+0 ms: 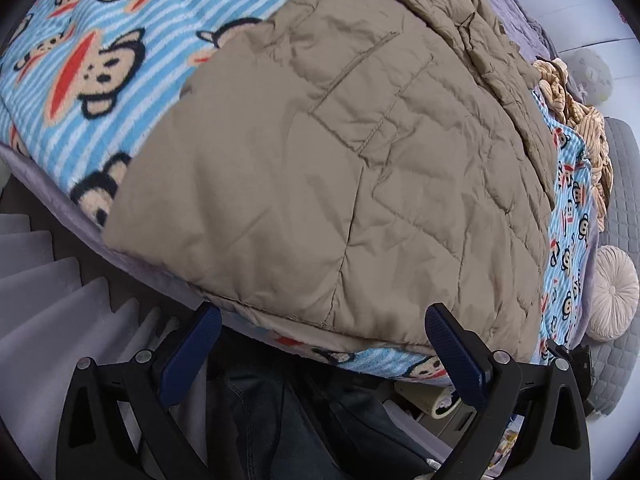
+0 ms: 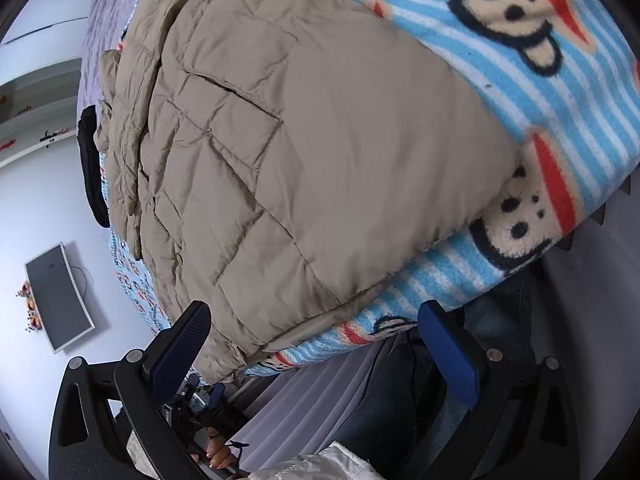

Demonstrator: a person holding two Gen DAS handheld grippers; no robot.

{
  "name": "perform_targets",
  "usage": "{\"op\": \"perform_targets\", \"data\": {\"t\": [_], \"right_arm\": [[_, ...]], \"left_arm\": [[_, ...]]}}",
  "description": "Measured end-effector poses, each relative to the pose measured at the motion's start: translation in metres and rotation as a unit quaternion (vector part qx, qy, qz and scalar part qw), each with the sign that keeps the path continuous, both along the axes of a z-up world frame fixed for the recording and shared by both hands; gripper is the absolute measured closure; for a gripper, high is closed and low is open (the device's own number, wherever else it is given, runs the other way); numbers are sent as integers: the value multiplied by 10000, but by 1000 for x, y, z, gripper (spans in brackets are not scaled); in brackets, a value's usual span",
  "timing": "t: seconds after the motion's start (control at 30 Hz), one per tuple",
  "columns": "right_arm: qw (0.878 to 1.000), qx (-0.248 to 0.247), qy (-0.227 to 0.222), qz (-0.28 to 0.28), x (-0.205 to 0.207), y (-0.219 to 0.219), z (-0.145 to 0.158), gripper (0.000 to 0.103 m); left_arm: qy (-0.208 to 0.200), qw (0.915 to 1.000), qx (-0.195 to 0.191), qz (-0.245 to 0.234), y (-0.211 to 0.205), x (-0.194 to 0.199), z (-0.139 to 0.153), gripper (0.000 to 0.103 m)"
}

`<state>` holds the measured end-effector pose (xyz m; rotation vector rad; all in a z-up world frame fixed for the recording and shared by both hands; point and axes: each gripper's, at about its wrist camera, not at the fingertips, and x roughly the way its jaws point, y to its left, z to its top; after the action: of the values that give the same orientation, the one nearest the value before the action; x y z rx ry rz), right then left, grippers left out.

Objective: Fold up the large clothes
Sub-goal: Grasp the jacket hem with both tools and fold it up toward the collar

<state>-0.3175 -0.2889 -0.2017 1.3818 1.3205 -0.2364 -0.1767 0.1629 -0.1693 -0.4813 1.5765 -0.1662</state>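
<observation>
Through the left wrist camera I see my left gripper [image 1: 324, 344] with its jaws spread wide and nothing between them; the two blue pads [image 1: 191, 354] flank the near hem of the tan quilted jacket [image 1: 340, 184] without clearly touching it, though the right-hand pad sits just at the fabric's edge and I cannot tell if it brushes it. Through the right wrist camera my right gripper [image 2: 316, 344] is likewise released, jaws far apart, holding nothing; its left pad [image 2: 180, 344] lies just beside the jacket's lower corner, and the other pad hangs over the blanket's edge. The jacket [image 2: 320, 152] is the one garment I am working on: it lies spread on the monkey-print striped blanket [image 1: 100, 64] covering the bed, its hem at the near edge of the bed, its bunched upper part farther away, with one patch pocket [image 1: 360, 96] showing on the upturned side. I count one jacket, one blanket, two grippers, four pads. Beyond the jacket in the left view lies one crumpled beige knit piece [image 1: 576, 112], and at the right are two round cushions, a pale pink one [image 1: 612, 300] and a grey-white one [image 1: 592, 74]. In the right view one dark cloth [image 2: 90, 164] lies at the bed's far side, and one monitor [image 2: 58, 296] shows against the wall.
</observation>
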Motion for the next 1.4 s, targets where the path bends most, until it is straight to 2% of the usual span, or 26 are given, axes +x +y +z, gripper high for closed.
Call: {"op": "perform_targets", "data": {"t": [0.1, 0.23, 0.3, 0.43, 0.5, 0.53, 0.57, 0.6, 0.63, 0.73, 0.83, 0.9, 0.93, 0.97, 1.0, 1.07, 1.2, 1.4], "right_arm": [[9998, 155, 69, -68, -4, 1, -12, 0], [9992, 278, 138, -237, -5, 4, -26, 0], [9985, 377, -14, -389, -3, 1, -29, 0], [9963, 451, -181, -706, 5, -2, -36, 0], [9951, 489, -239, -828, 9, -3, -38, 0], [9939, 529, -350, -900, 10, -3, -38, 0], [9925, 569, -484, -967, 11, -2, -36, 0], [9908, 600, -630, -1038, 12, -2, -34, 0], [9887, 633, -782, -1115, 12, -2, -31, 0], [9840, 671, -933, -1364, 9, -1, -28, 1], [9812, 817, -798, -1554, 5, 1, -35, 17], [9820, 856, -644, -1553, 6, 3, -37, 49], [9839, 816, -541, -1494, 6, 5, -37, 60], [9863, 722, -467, -1410, 7, 5, -36, 77], [9877, 622, -481, -1351, 10, 7, -32, 86], [9897, 346, -572, -1267, 13, 8, -21, 92], [9905, -194, -939, -988, 24, 7, 14, 94], [9820, -984, -1594, -244, 65, -5, 82, 95]], "left_arm": [[107, 9998, -141, 72, -11, 0, -14, 1], [-161, 9990, -376, 201, -21, 13, -8, 2], [-248, 9981, -534, 173, -25, 22, -4, 13], [-223, 9972, -697, 134, -36, 40, -9, 15], [-160, 9977, -653, 42, -40, 47, -12, 35], [-148, 9977, -657, 22, -39, 49, -13, 38], [-153, 9978, -652, -4, -38, 51, -12, 52], [-145, 9979, -630, -72, -36, 52, -11, 74], [-148, 9980, -589, -152, -34, 53, -9, 81], [-287, 9969, -659, -330, -27, 55, 1, 83], [-487, 9951, -652, -560, -29, 61, 16, 83], [-607, 9935, -648, -712, -31, 66, 24, 83], [-667, 9925, -648, -792, -33, 68, 29, 83], [-726, 9915, -642, -871, -33, 71, 34, 83], [-791, 9902, -648, -949, -35, 74, 40, 83], [-983, 9870, -678, -1078, -37, 81, 54, 83], [-1445, 9796, -691, -1217, -40, 99, 87, 83], [-2147, 9683, -535, -1158, -47, 131, 136, 83]]}}
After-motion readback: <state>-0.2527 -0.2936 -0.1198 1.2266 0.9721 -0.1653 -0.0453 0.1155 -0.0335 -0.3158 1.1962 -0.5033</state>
